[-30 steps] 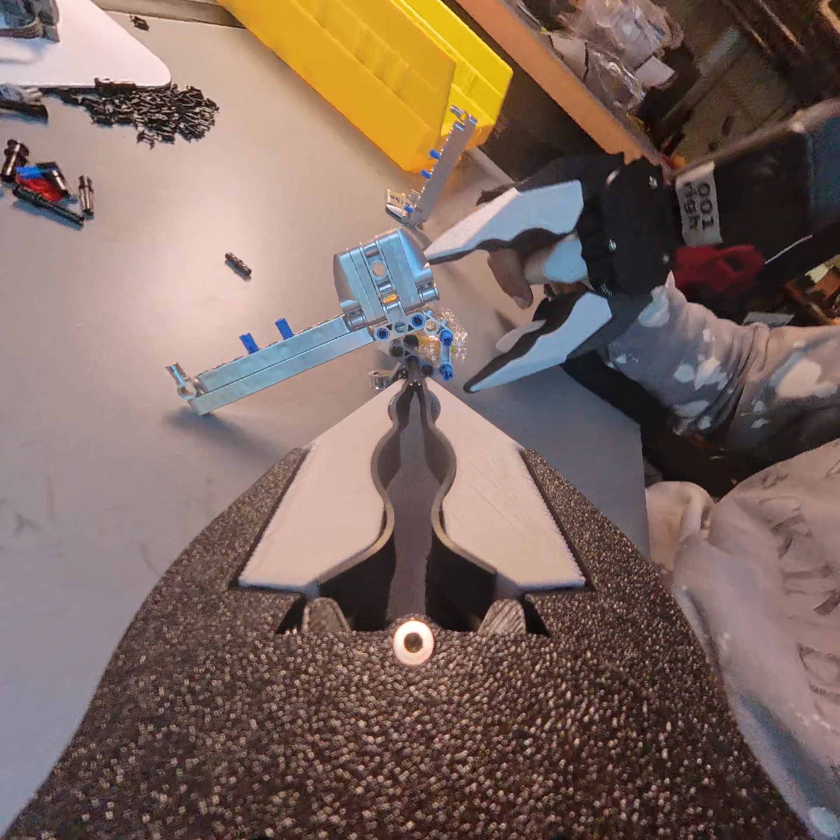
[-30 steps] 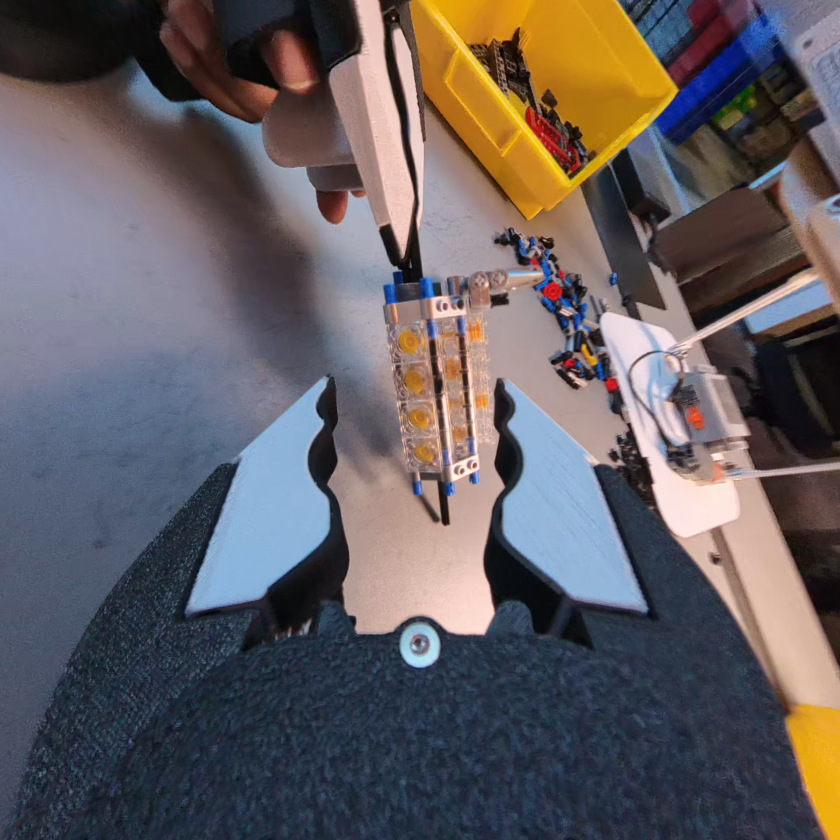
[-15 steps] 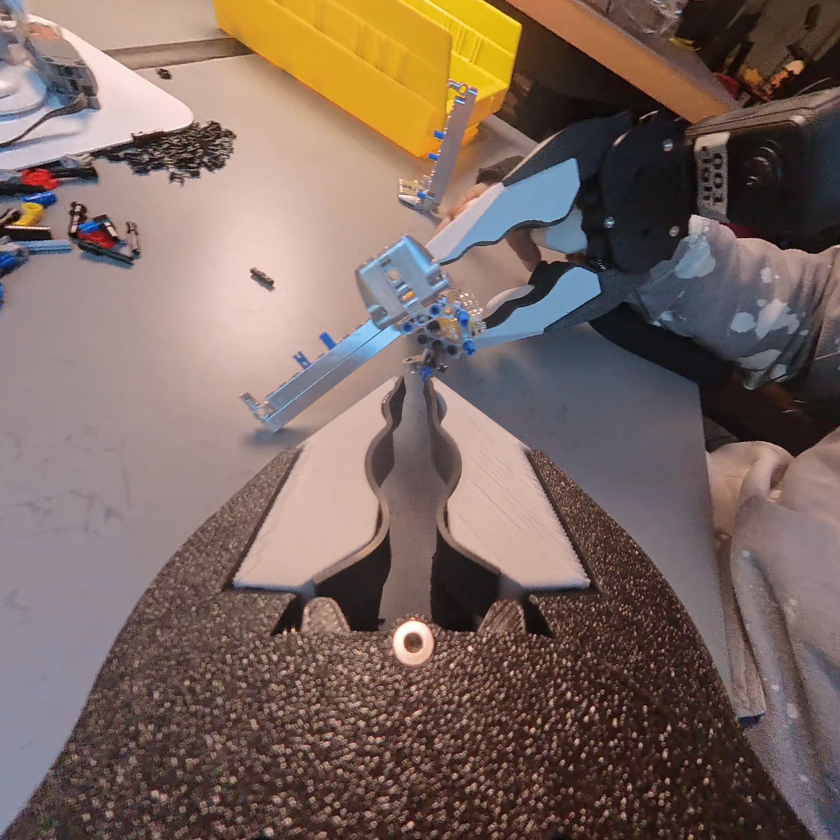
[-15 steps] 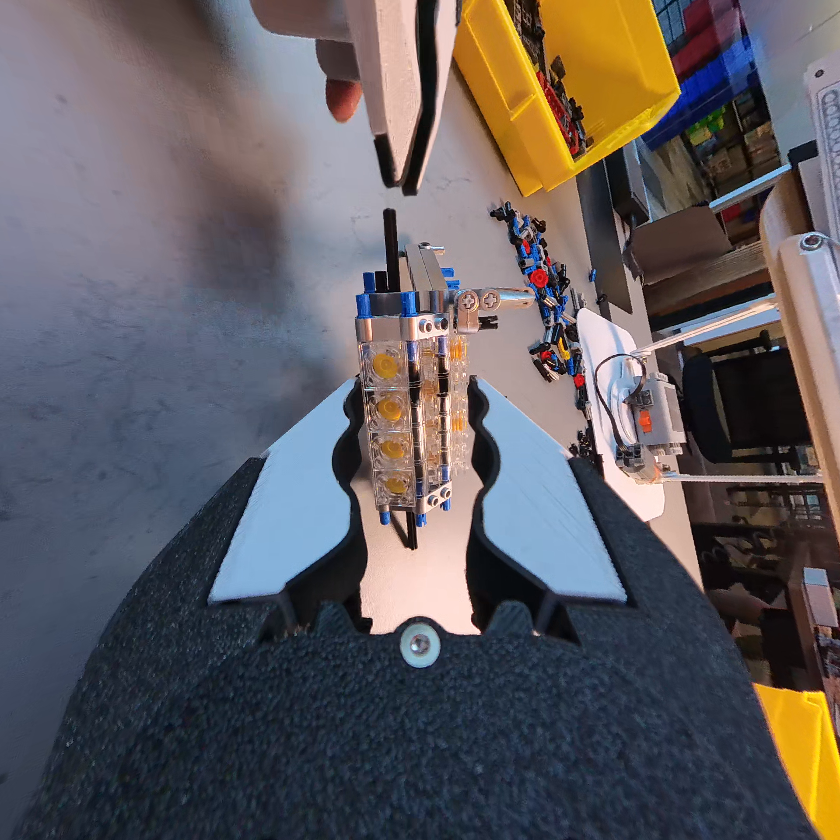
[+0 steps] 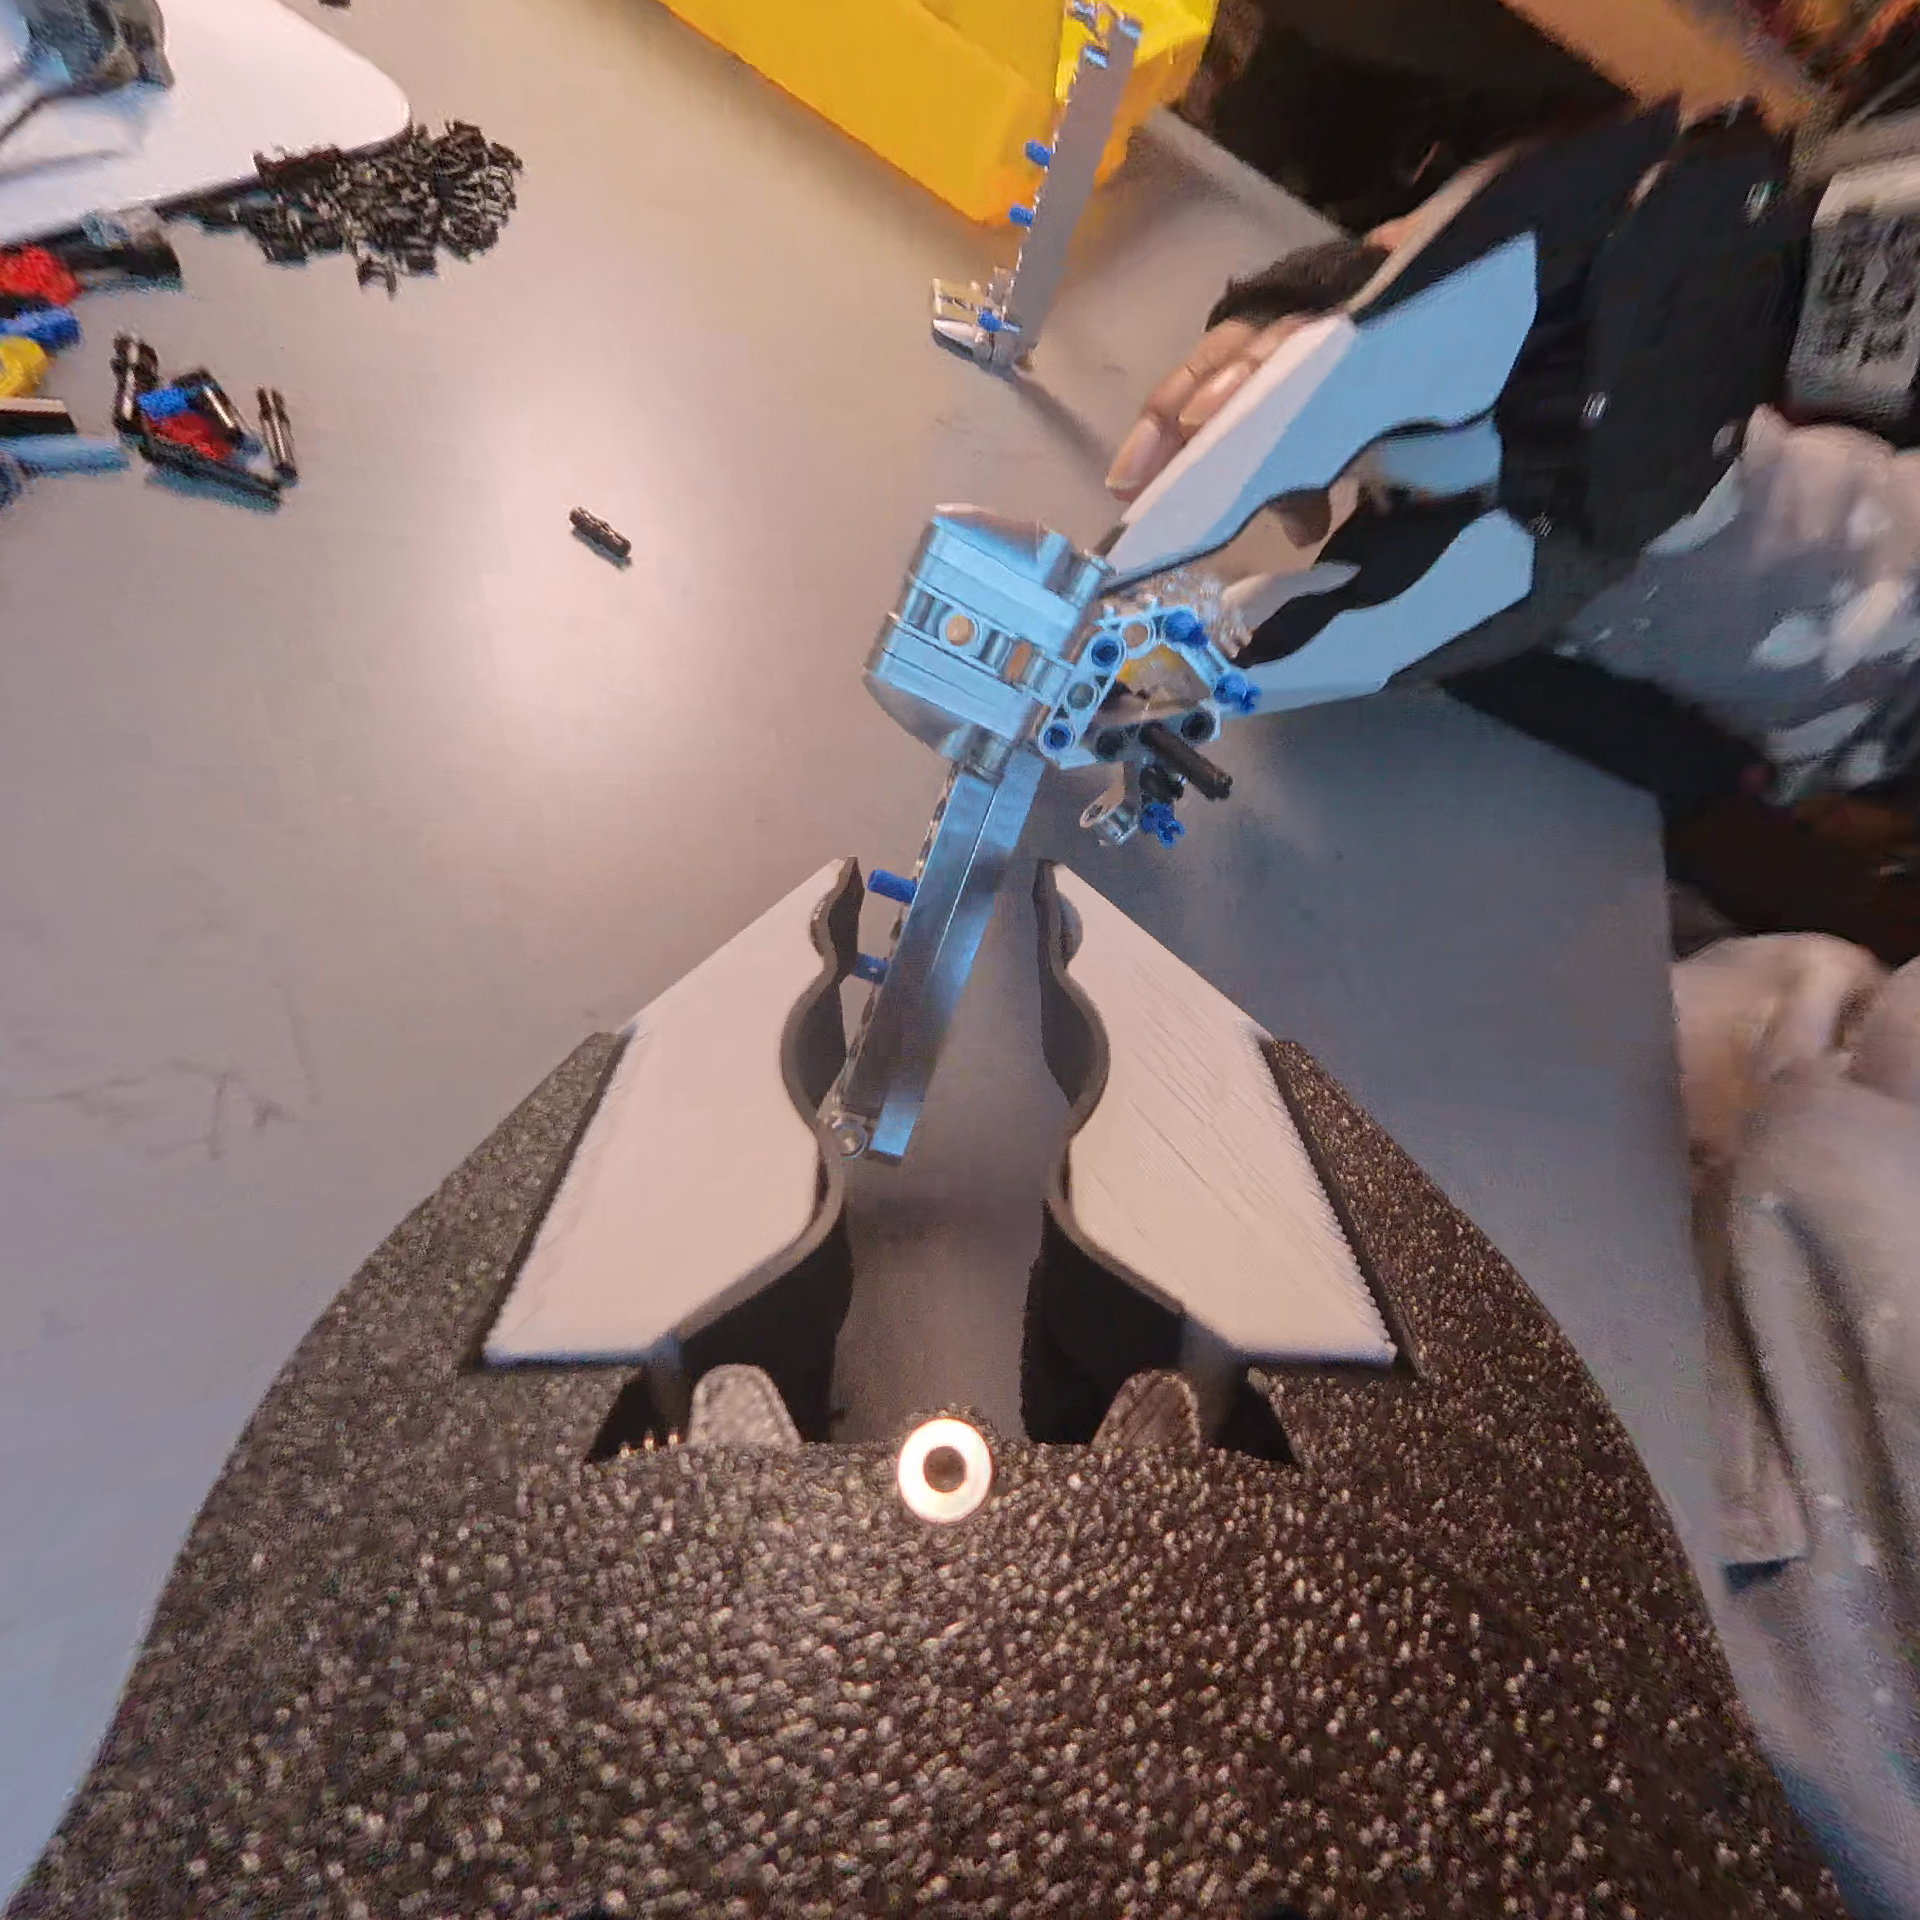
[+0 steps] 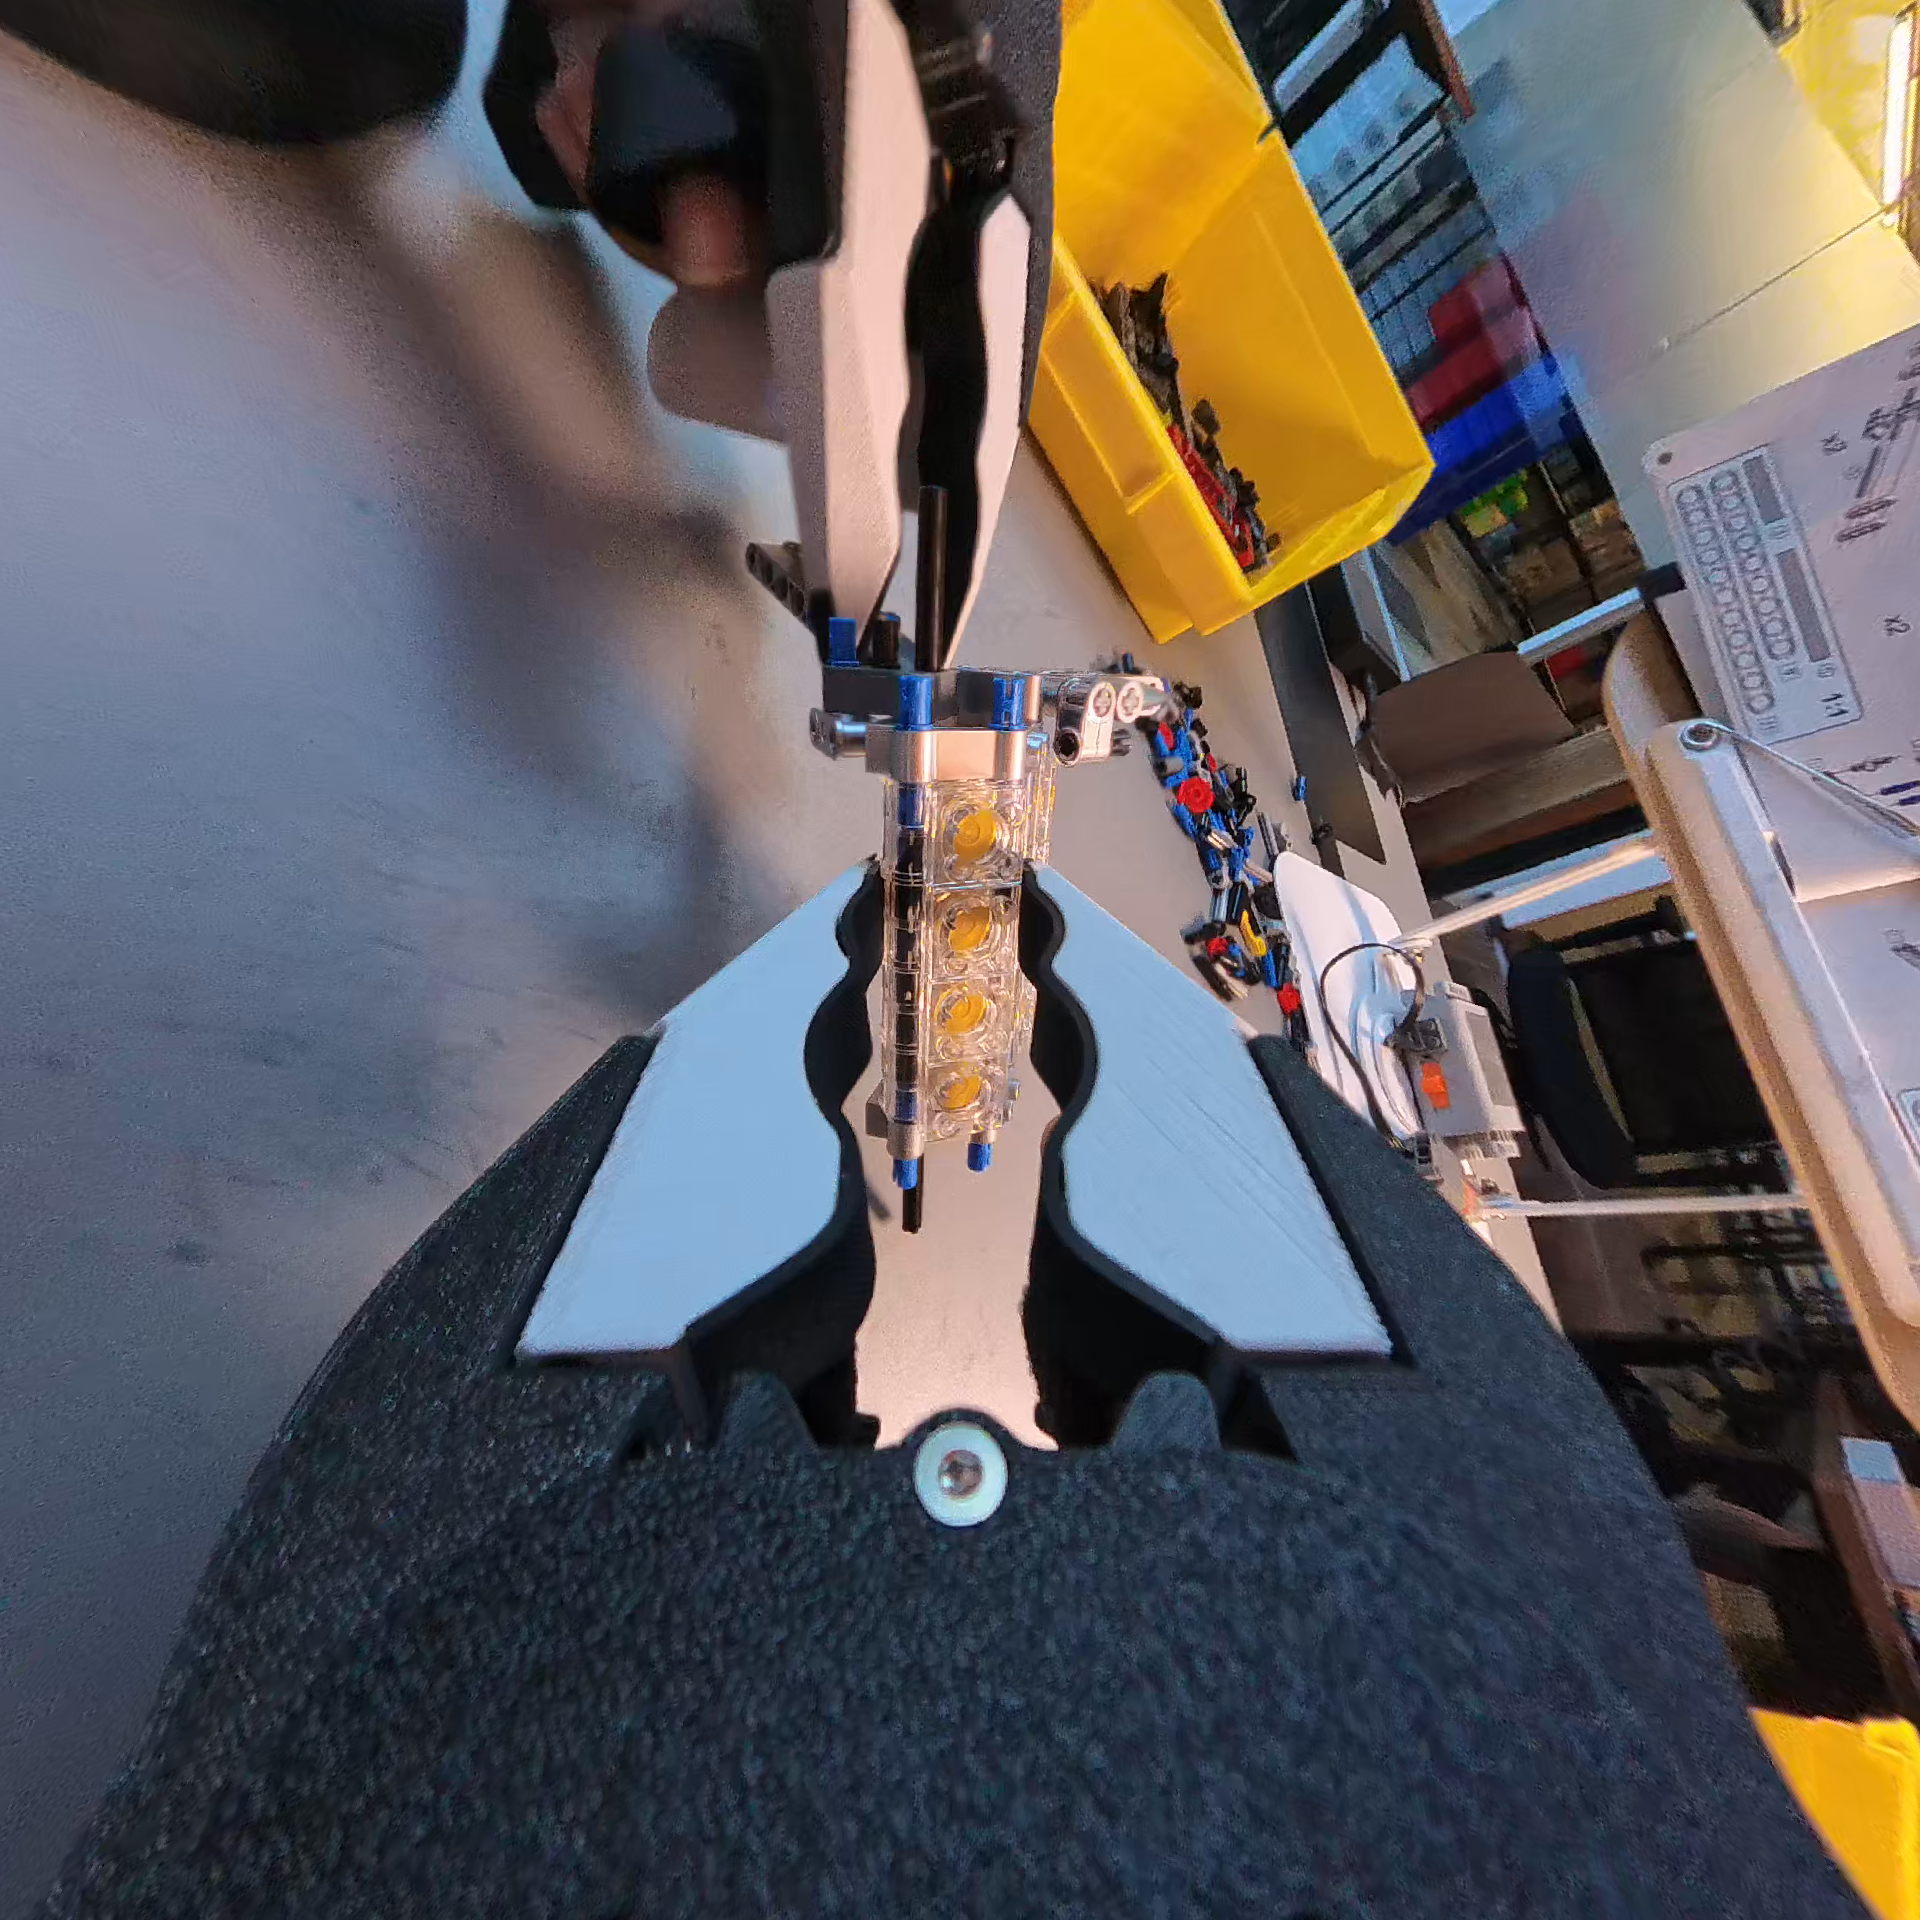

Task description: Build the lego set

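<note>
A brick-built assembly hangs above the grey table (image 5: 416, 779). It has a grey housing (image 5: 977, 634), a long grey beam (image 5: 935, 966) with blue pins, and a clear block with yellow discs (image 6: 956, 935). My right gripper (image 6: 948, 873) is shut on the clear block and holds the assembly up; it also shows in the left wrist view (image 5: 1195, 623). My left gripper (image 5: 945, 873) is open, with the long beam lying between its fingers, close to the left one. In the right wrist view the left gripper (image 6: 925, 499) is above the assembly, and a black axle (image 6: 930, 561) stands between its fingers.
Yellow bins (image 5: 935, 94) (image 6: 1226, 364) stand at the table's far side. A second grey beam (image 5: 1060, 208) stands upright by them. A heap of black pins (image 5: 384, 197), coloured loose pieces (image 5: 187, 416), one black pin (image 5: 600, 532) and a white tray (image 5: 208, 104) lie to the left.
My left gripper let go of the black axle and opened. My right gripper shut on the clear block and turned the assembly, so the long beam now lies between my left fingers.
</note>
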`<state>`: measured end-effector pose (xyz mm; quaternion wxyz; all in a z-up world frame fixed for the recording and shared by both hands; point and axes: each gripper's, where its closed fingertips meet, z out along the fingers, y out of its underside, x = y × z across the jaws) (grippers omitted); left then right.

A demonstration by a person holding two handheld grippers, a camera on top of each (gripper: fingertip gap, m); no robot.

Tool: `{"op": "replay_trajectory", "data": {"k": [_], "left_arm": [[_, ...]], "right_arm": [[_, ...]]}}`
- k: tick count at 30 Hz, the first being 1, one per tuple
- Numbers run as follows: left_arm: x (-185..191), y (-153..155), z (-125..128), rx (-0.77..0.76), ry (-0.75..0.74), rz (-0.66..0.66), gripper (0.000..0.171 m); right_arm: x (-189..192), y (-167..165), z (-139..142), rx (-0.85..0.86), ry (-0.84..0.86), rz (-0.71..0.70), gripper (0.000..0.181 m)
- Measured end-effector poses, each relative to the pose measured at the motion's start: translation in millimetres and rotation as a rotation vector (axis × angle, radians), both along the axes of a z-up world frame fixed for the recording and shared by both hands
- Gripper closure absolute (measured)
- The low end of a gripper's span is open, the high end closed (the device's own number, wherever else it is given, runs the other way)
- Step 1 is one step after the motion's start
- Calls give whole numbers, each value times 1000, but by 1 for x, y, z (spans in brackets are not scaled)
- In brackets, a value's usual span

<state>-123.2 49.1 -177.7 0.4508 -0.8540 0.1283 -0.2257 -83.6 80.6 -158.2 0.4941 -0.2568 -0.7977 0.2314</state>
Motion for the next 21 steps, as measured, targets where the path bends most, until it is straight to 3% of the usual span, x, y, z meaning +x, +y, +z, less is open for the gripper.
{"op": "replay_trajectory", "data": {"k": [2,4,12,16,21], "left_arm": [[0,-3,-5,28,152,-38,142],[5,-4,-1,72,189,-70,146],[38,2,64,360,-57,-120,150],[38,5,68,378,-3,-115,148],[7,7,72,440,181,32,150]], "right_arm": [[2,-4,9,-99,16,27,157],[5,-6,23,-232,43,50,157],[23,-13,98,-924,168,232,157],[23,-3,100,-990,173,216,156],[15,14,90,-992,146,104,157]]}}
